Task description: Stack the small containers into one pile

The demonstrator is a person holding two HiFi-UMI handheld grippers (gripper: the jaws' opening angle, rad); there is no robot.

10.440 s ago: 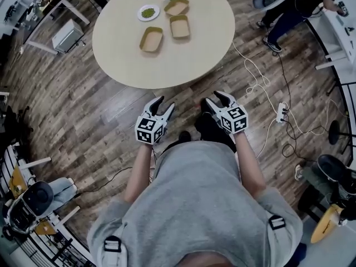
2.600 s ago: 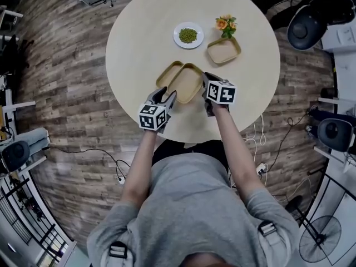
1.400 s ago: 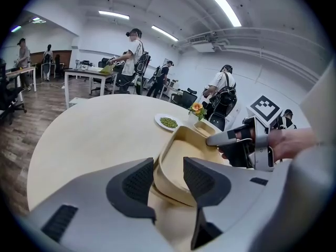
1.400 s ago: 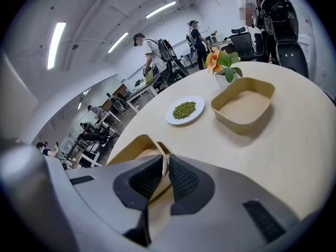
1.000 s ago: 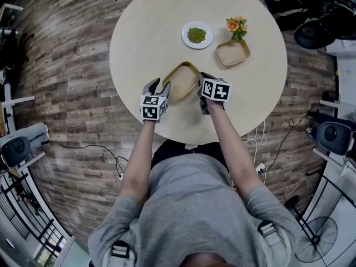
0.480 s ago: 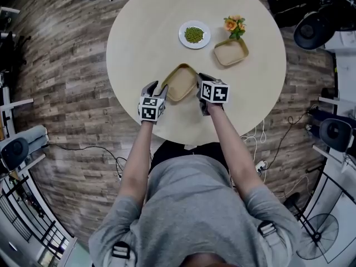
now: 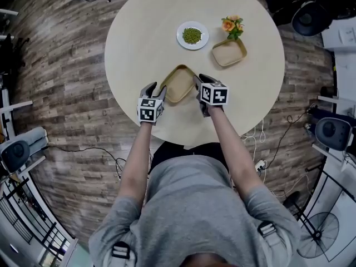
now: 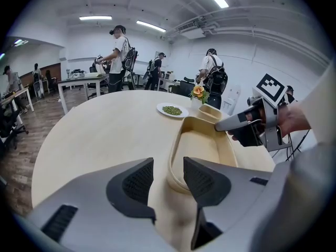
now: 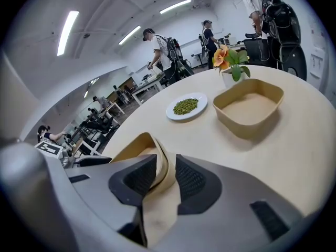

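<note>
- The pile is a tan container whose rim shows a doubled edge. It lies on the round table, on the person's side of the plate of small green pieces and well apart from it.
- The right gripper is clamped on the pile's thin wall, which buckles between the two pads.
- The left gripper has its jaws parted. The end of the pile farthest from the plate sits between them, close to the right pad, with a gap on the left.
- A second container, also tan, stands alone just right of the plate.
- An orange flower stands beside the plate, at the second container's far rim.
- The left cube and the right cube bear black-and-white square patterns.
</note>
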